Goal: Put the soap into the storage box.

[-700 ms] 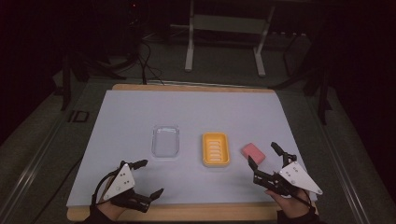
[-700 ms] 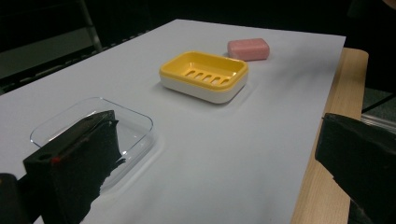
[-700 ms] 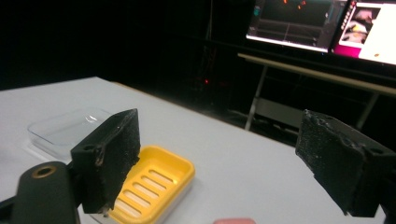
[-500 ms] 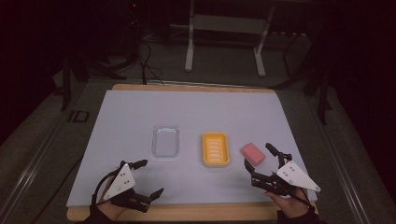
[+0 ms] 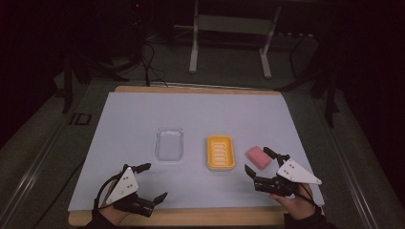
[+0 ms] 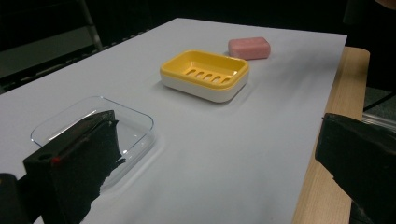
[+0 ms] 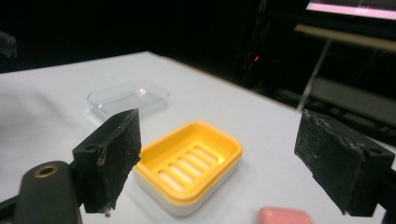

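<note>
Counted: 1 pink soap bar (image 5: 258, 157), 1 yellow soap dish (image 5: 220, 152), 1 clear lid (image 5: 169, 144), 2 grippers, all on 1 white sheet (image 5: 191, 109) over a wooden table (image 5: 191, 218).

Landmark = soap dish. Soap bar just beside the dish on its right in the high view, not touching it, flat on the sheet. Clear lid to the dish's left, a gap between, also flat. Dish empty, slotted floor visible.

Right gripper (image 5: 261, 162) near the dish's right front corner, jaws spread wide, nothing gripped; soap bar between the two tips in the high view, whether a tip touches it can't be told. Left gripper (image 5: 153, 181) well left of the dish & nearer the table's front edge, jaws wide apart, nothing between them.

Hidden / cut off: in the right gripper view soap bar (image 7: 285, 216) cropped by the bottom edge, just a pink sliver; dish (image 7: 191, 163) partly behind the left-side jaw. In the left gripper view lid (image 6: 135, 123) partly covered by a jaw. Room beyond the table too dark to read; lid's edges faint in the high view.
</note>
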Action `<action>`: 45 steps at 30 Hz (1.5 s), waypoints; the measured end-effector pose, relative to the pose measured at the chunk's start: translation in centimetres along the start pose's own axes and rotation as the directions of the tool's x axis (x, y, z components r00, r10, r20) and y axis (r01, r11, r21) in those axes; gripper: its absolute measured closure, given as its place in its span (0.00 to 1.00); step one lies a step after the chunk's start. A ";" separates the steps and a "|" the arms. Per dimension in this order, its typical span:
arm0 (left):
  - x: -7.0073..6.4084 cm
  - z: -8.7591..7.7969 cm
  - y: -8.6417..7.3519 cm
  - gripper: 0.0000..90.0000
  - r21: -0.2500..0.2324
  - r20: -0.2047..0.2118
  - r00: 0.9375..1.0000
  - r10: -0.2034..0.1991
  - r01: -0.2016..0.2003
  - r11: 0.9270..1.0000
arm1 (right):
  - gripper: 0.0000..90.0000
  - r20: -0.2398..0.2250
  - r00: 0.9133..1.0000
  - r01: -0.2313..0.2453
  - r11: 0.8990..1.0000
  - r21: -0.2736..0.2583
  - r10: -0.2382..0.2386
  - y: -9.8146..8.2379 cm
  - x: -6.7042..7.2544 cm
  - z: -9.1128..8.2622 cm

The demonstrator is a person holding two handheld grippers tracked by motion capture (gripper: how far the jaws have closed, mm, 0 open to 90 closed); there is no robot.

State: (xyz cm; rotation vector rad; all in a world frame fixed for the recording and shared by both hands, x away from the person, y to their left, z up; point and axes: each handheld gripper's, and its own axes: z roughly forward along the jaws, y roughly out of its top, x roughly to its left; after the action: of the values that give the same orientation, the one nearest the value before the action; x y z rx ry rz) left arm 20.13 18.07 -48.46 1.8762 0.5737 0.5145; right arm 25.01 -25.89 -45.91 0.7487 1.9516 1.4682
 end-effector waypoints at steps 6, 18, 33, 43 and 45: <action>0.0 0.0 0.0 0.01 -0.003 -0.003 1.000 -0.001 0.001 1.000 | 0.16 -0.029 0.997 -0.064 0.994 0.086 0.067 -0.4 -0.9 1.0; 0.0 -0.1 0.0 0.01 -0.005 -0.003 1.000 0.001 -0.001 1.000 | 0.15 0.030 0.996 -0.090 0.930 0.358 0.084 -0.9 -2.5 1.9; 0.0 0.0 0.0 0.01 0.003 -0.004 1.000 0.002 -0.002 1.000 | 0.18 0.072 0.983 -0.172 0.731 0.660 0.166 -1.5 -3.9 2.0; -0.1 0.0 0.0 0.01 0.003 -0.004 1.000 0.003 -0.003 1.000 | 0.17 0.059 0.977 -0.178 0.640 0.747 0.204 -1.0 -4.9 1.9; -0.1 0.0 0.0 0.01 0.003 -0.004 1.000 0.002 -0.002 1.000 | 0.17 0.038 0.975 -0.166 0.611 0.774 0.218 -1.0 -5.0 2.0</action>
State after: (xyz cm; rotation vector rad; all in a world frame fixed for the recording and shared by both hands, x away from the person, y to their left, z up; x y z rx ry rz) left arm 20.07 18.06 -48.48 1.8794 0.5755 0.5192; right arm 29.73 -28.53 -46.77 1.3244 2.6356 0.6663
